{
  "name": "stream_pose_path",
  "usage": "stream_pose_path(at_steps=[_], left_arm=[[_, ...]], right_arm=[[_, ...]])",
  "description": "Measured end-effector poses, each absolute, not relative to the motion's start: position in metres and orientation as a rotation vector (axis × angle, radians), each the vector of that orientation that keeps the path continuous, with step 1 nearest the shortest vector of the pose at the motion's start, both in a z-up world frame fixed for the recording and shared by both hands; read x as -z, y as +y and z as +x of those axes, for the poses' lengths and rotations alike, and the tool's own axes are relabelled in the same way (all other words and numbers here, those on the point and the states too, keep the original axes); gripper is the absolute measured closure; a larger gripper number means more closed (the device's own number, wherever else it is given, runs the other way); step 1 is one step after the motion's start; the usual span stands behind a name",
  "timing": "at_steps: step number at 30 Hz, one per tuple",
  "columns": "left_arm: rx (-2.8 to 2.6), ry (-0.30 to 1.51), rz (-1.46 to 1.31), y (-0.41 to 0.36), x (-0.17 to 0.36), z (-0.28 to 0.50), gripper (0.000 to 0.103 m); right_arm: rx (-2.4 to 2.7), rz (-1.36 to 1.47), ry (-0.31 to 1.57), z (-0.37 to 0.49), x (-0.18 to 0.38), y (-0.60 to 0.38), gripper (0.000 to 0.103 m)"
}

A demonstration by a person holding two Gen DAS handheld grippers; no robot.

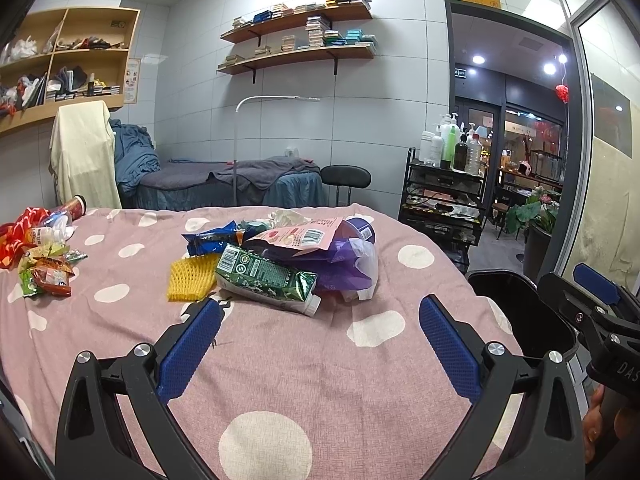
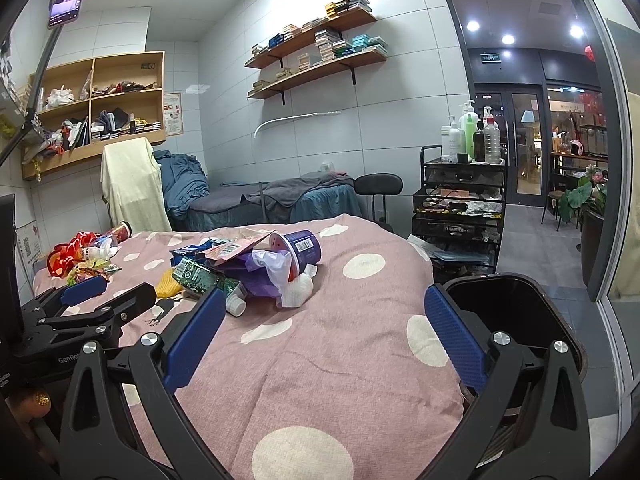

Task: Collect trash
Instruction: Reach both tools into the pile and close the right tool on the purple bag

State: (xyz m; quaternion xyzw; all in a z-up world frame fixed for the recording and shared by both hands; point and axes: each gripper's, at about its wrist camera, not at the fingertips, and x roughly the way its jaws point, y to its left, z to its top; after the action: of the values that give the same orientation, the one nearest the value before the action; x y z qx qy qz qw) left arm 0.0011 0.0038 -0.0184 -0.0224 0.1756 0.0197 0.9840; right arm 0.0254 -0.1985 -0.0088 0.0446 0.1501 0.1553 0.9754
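- We hold the left gripper (image 1: 320, 320) low over the pink dotted bedcover (image 1: 280, 380), jaws spread wide and empty, pointed at the nearest heap of trash; we judge this a ready stance for a first pick
- The right gripper (image 2: 325, 320) hangs beside it, jaws likewise wide with nothing between them, its right finger just at the rim of the black bin (image 2: 516, 312)
- The bin stands at the bed's right edge, close by the grippers, which we take as placed for a short carry from heap to mouth; what we can see of its inside is dark, and we cannot tell if anything lies in it
- The trash sits in two groups: a middle heap with a green carton (image 1: 266, 278), yellow foam net (image 1: 191, 278), blue wrapper (image 1: 212, 238), pink pouch (image 1: 298, 238), purple bag (image 1: 340, 268) and a tipped blue cup (image 2: 302, 248)
- The cup lies on its side with its mouth towards the bags, and we cannot make out any contents
- Well apart at the far left lie small snack wrappers (image 1: 44, 272) and a red can (image 1: 74, 206)
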Motion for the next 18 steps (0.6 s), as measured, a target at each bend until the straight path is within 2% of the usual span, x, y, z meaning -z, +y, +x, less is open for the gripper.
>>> stream_pose_path(at_steps=[4, 12, 18], left_arm=[[-0.043, 0.380, -0.046, 0.006, 0.021, 0.006, 0.005], [-0.029, 0.543, -0.044, 0.026, 0.037, 0.035, 0.005], [-0.008, 0.563, 0.042, 0.037, 0.032, 0.061, 0.005]], right_arm=[[-0.326, 0.079, 0.320, 0.029, 0.010, -0.195, 0.005], [-0.395, -0.015, 0.429, 0.061, 0.014, -0.174, 0.005], [-0.474, -0.102, 0.506, 0.101, 0.018, -0.149, 0.005]])
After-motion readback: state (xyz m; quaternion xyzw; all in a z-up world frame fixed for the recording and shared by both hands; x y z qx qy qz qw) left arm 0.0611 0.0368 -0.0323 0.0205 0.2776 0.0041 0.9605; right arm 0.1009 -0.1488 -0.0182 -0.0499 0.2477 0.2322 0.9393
